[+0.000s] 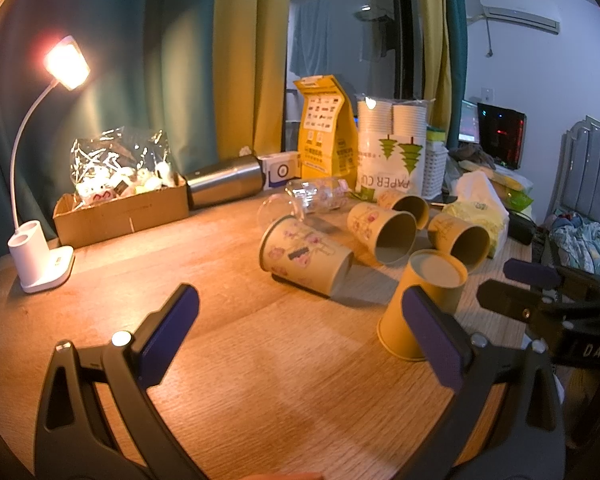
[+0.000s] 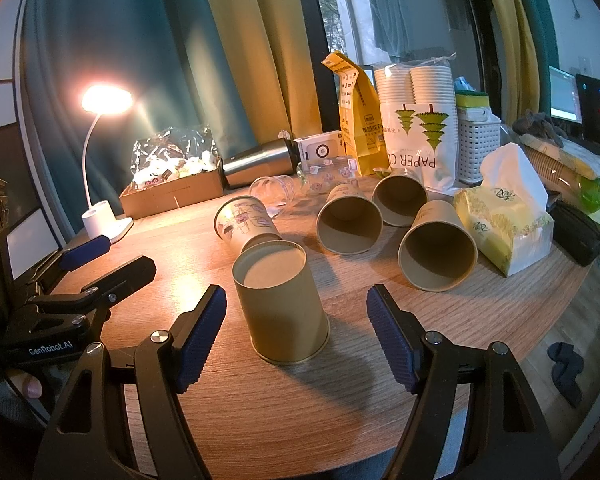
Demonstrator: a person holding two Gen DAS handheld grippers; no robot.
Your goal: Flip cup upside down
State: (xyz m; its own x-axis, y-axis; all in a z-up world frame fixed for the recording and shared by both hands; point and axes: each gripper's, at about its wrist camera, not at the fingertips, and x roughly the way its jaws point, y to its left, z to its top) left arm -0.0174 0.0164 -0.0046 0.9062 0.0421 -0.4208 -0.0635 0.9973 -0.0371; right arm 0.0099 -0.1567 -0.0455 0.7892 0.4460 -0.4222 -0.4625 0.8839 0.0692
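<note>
A tan paper cup [image 2: 283,306] stands upside down on the wooden table [image 2: 300,412], base up; it also shows in the left wrist view [image 1: 424,300]. My right gripper [image 2: 296,336] is open, its fingers on either side of the cup and a little short of it, not touching. My left gripper [image 1: 300,336] is open and empty over the table, left of that cup. Several more paper cups lie on their sides behind: one patterned [image 1: 305,261], others with mouths toward me [image 2: 349,224], [image 2: 437,246], [image 2: 400,202].
A lit desk lamp [image 1: 44,264] stands at the left. A cardboard box [image 1: 120,212], steel flask [image 1: 226,184], glass cups [image 1: 316,196], yellow bag [image 1: 326,128], paper cup pack [image 2: 420,128], white basket [image 2: 478,144] and tissue pack [image 2: 508,224] crowd the back.
</note>
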